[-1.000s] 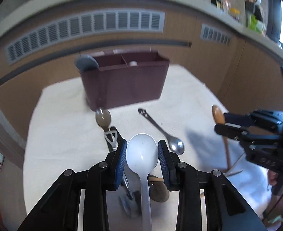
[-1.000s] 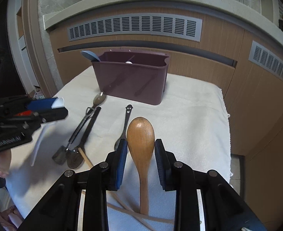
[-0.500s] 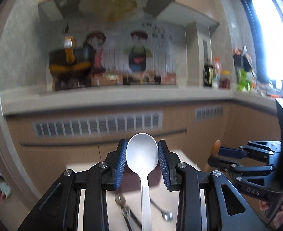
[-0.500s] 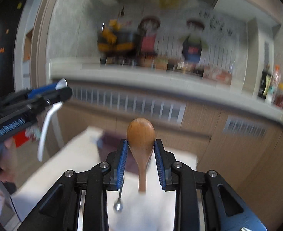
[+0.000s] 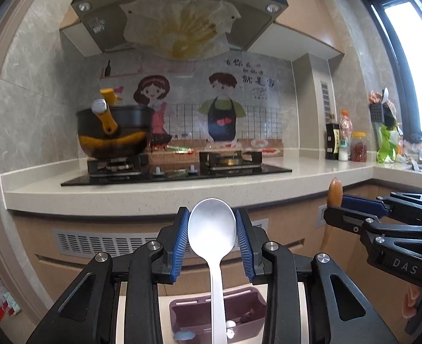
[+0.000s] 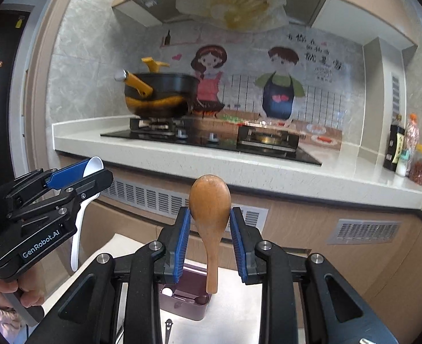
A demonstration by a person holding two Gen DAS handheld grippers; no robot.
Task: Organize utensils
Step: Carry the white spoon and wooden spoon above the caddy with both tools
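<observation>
Left gripper (image 5: 212,236): pinches the bowl of a white spoon (image 5: 213,229) between its blue pads; the pads press on both sides of the bowl, and the handle hangs straight down.
Right gripper (image 6: 208,228): pinches a wooden spoon (image 6: 210,200) by the bowl in the same way, bowl up, handle hanging down.
Spoon axes: both long axes stand close to upright, handle end lowest, which suits a handle-first drop into a bin.
Holder (image 5: 218,319): a dark maroon utensil caddy stands on a white-covered table (image 6: 239,309), low in both views and below the 2 held spoons; it already has a bluish utensil and some small pieces inside.
Key relation: the caddy lies below and ahead of each tool. In the left wrist view the white spoon's handle crosses over the caddy's opening; in the right wrist view the wooden handle's tip shows just above the caddy's right part. Which hand is nearer I cannot tell.
Compartments: a divider shows inside the caddy, but which section each handle is over is unclear.
Remaining on table: 1 dark metal utensil (image 6: 168,326) lies in front of the caddy.
Likely step: carrying both spoons to the caddy, then lowering them in.
Risk: the 2 grippers are near each other and may crowd over 1 opening.
</observation>
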